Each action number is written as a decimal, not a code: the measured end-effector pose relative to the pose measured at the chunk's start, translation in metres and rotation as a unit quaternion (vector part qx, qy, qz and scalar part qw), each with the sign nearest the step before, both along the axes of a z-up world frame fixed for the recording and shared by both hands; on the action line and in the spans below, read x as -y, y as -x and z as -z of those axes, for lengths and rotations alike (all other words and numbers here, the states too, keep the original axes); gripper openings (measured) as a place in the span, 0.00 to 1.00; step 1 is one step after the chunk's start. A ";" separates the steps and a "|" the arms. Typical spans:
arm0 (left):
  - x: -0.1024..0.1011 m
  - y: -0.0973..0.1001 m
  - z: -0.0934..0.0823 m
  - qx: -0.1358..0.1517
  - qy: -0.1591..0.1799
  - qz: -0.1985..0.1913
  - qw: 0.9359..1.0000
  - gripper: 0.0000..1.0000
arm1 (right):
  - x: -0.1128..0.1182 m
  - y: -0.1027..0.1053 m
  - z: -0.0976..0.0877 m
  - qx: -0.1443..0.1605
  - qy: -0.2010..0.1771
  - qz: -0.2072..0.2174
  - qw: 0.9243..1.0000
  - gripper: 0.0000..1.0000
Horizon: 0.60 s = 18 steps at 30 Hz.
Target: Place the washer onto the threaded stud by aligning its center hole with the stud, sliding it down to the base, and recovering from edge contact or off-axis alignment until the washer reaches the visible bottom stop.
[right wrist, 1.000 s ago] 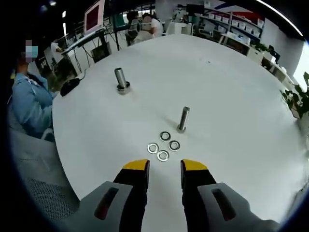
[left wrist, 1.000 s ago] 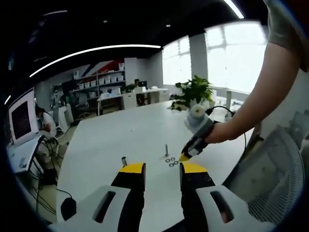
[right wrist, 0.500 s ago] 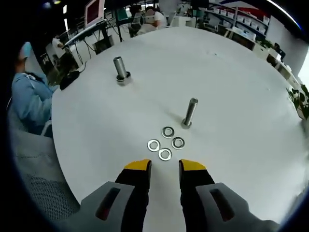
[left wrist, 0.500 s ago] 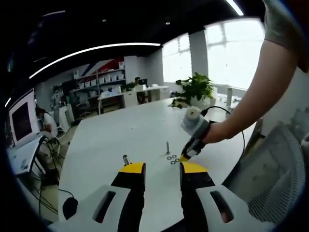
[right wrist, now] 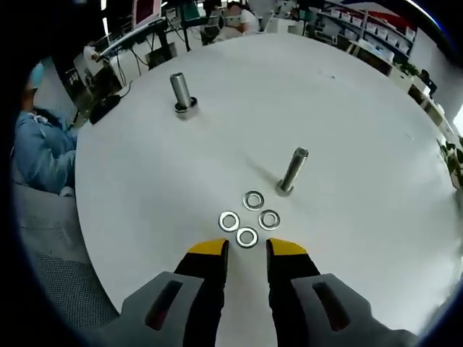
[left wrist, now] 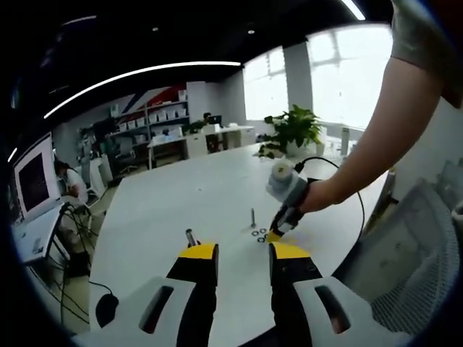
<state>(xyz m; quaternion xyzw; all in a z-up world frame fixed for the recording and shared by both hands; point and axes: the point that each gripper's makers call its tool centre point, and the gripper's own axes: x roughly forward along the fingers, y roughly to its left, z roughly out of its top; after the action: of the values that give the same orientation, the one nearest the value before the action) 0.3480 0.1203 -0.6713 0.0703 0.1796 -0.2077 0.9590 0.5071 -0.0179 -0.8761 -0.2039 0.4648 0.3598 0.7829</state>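
While hovering low over the near edge of the round white table [right wrist: 347,108], pointing the black, yellow-tipped right gripper [right wrist: 246,249] straight at a cluster of four flat silver steel washers [right wrist: 225,220]. Lying loose and flat, all four, close together but apart from each other. Sitting just ahead of the jaw tips: the nearest washer [right wrist: 242,238]. Jaws parted by a narrow gap, gripping nothing yet. Probably angling in like this so one jaw can get under that washer's rim.

Standing just past the cluster, a bit to the right: the upright threaded steel stud [right wrist: 292,171], bare all the way down, with none of the washers on it. Looking like the pick-up stage, not the threading stage.

Standing well apart toward the far left of the table: a second grey metal post [right wrist: 181,92], with what might be a ring at its base, too small to call.

Hanging back over the table's near edge in the left gripper view: the matching left gripper [left wrist: 243,251], jaws apart and empty too. Guessing at parking it there to keep it out of the way.

Plenty of bare white top on every side of the stud, so lots of room for lifting over and coming down on-axis. Only tight spot: washers crowding each other, so risking a nudge to the neighbours on the grab.
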 end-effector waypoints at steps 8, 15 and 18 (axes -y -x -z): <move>0.000 0.000 0.002 -0.004 -0.003 0.000 1.000 0.26 | 0.001 -0.002 0.000 0.000 0.021 -0.035 0.999 0.19; 0.002 0.000 0.004 -0.008 -0.006 0.004 1.000 0.26 | -0.002 0.000 0.001 -0.008 0.037 -0.075 0.996 0.17; 0.002 0.000 0.005 -0.009 -0.007 0.004 1.000 0.26 | -0.002 -0.001 0.000 -0.021 0.042 -0.078 0.996 0.17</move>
<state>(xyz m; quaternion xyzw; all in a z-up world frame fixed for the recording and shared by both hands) 0.3478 0.1185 -0.6759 0.0759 0.1895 -0.2109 0.9560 0.5081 -0.0155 -0.8763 -0.2643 0.4785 0.4045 0.7332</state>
